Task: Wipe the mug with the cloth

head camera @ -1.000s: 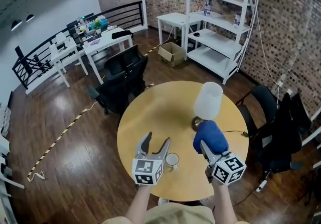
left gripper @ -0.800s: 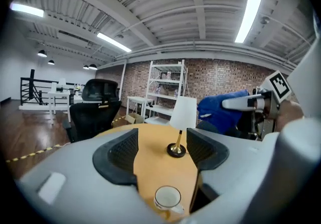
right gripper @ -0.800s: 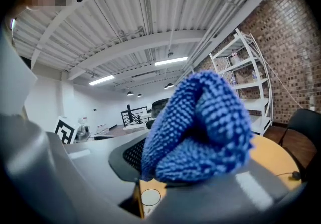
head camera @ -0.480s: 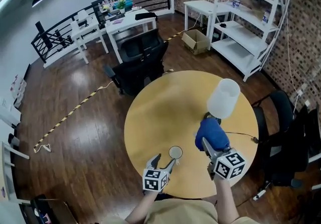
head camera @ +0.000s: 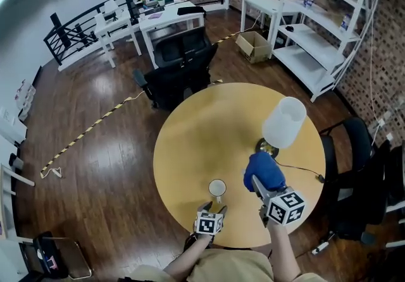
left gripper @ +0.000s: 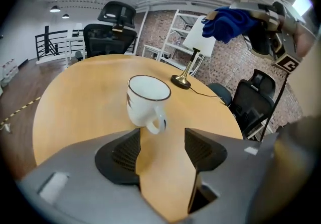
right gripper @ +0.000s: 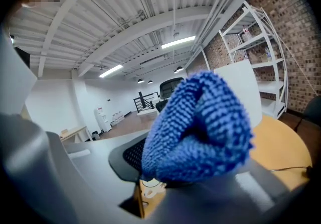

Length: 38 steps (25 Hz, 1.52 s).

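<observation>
A: The left gripper [head camera: 214, 208] has come down low behind the mug [head camera: 217, 188]. A second ago it was higher and alongside it, with its jaws wider.

B: And now?

A: Its jaws are closing but still apart, with bare table [head camera: 190, 135] between the pads. The mug's handle points straight back at them, just at the mouth of the gap. Nothing is gripped yet.

B: Where is the mug itself?

A: It is upright near the table's near edge. To its right, lifted off the tabletop, the right gripper [head camera: 261, 189] is clamped on the blue cloth [head camera: 264, 170], which bulges out in a thick wad. Beyond that is the lamp [head camera: 283, 122], its base just past the cloth. Office chairs and white shelves are farther off.

B: What could go wrong?

A: I think the handle is the weak spot. If the jaws close short of it, a tip could shove the mug away. If they catch only that thin loop, the mug could twist or tip once the cloth presses on it. A wide wiping stroke could also knock the lamp.

B: Any other changes?

A: Not many. The cloth is held raised by the lamp as before, and the mug sits where it was.
</observation>
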{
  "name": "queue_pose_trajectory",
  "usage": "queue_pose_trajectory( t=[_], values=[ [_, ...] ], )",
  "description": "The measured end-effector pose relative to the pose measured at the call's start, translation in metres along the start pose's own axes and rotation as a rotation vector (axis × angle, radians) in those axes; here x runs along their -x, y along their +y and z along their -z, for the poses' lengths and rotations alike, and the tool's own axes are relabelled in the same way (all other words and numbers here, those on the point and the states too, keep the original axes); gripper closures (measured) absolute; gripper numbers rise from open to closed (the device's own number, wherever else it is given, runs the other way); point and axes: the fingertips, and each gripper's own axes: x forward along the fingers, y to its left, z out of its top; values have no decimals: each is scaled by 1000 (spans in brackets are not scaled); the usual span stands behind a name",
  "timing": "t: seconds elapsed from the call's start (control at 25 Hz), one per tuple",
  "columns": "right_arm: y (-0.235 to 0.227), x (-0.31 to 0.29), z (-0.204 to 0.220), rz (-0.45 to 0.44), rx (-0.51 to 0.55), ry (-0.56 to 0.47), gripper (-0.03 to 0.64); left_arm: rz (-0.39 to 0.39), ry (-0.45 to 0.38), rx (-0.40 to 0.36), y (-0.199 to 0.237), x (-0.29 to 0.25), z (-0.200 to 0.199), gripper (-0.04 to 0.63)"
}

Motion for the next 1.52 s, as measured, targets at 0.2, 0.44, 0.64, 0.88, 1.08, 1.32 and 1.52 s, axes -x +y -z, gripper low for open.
queue_pose_trajectory(
  t=[0.2,0.44,0.64,0.88,1.08,1.32,1.52],
  values=[
    [-12,1,20,-12,-20,78,554,-88,-37,3,3,-10,-11,385],
    [-7,-19,41,-68,-24,189,554,-134,-37,-42,2,-16,-19,501],
    [8,-57,53,-138,25,320,554,-105,-6,-127,-4,-14,-16,537],
    [65,-144,72,-386,-8,614,555,3,47,-249,5,-6,-13,537],
    [117,-176,151,-558,264,1125,555,70,76,-348,10,-2,-8,538],
    [108,-190,228,-530,509,1532,555,75,61,-376,19,-3,-12,537],
    [97,-189,257,-428,589,1700,557,65,58,-364,25,-2,-12,537]
  ],
)
